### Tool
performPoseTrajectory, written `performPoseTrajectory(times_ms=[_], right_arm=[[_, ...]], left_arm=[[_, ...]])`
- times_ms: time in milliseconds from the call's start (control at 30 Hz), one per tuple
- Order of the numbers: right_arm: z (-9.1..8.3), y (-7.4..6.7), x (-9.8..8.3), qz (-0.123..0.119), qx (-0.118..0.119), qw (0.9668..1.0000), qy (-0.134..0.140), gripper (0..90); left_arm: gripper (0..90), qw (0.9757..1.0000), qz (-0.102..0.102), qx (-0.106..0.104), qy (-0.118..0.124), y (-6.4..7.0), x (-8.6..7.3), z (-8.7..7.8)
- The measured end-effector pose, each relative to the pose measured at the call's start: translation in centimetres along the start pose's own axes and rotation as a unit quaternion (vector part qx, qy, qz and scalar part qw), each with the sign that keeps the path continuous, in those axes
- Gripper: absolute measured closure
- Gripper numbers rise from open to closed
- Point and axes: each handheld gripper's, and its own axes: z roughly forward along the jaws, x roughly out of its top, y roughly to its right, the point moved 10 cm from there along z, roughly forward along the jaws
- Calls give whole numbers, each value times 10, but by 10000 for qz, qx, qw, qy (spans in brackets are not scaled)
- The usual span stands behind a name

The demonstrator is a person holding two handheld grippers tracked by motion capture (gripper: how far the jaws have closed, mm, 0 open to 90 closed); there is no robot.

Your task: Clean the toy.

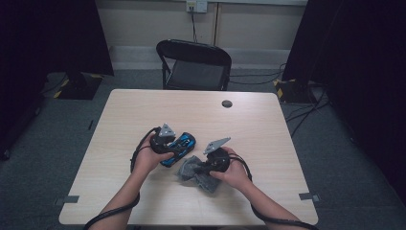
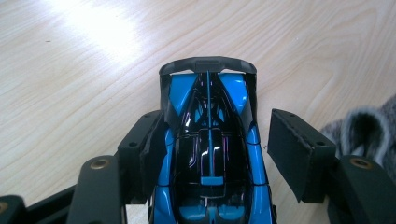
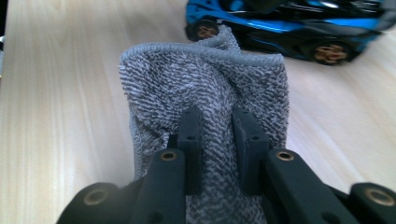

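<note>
A blue and black toy car (image 1: 186, 143) rests on the light wooden table (image 1: 143, 110), left of centre. My left gripper (image 1: 176, 146) straddles it from behind; in the left gripper view the car (image 2: 210, 107) lies between the jaws. One pad (image 2: 144, 154) is against its side and the other pad (image 2: 299, 158) stands clear of it, so this gripper is open. To the car's right, a grey towelling cloth (image 1: 191, 168) is bunched on the table. My right gripper (image 1: 200, 167) is shut on a fold of the cloth (image 3: 205, 79), with the car (image 3: 280, 23) just beyond it.
A black folding chair (image 1: 196, 67) stands behind the table's far edge. A round dark grommet (image 1: 227, 103) sits near the far edge of the table. Cables lie on the floor to the right (image 1: 306, 110). Both forearms enter from the table's near edge.
</note>
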Motion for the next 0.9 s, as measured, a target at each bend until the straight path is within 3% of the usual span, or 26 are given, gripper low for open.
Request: performPoseTrajectory(times_ms=[100, 233, 367, 467, 667, 900], right_arm=[[5, -5, 2, -130, 55, 9999, -13, 708], [6, -5, 6, -226, 36, 9997, 42, 587], [-3, -5, 13, -122, 78, 9996, 238, 497], [-12, 0, 17, -154, -50, 9993, 351, 427], [-38, 32, 14, 99, -496, 9964, 679, 363], [-50, 68, -12, 456, -956, 9923, 637, 339]], left_arm=[[369, 10000, 9, -48, -7, 1, -1, -2], [365, 9999, 54, -142, 24, 4, -1, -7], [361, 9998, 83, -175, 70, 6, 2, -11], [358, 9996, 140, -227, 111, 9, 4, -13], [343, 9983, 265, -500, 156, 26, 6, -11], [310, 9933, 516, -1004, 241, 54, 11, -7]])
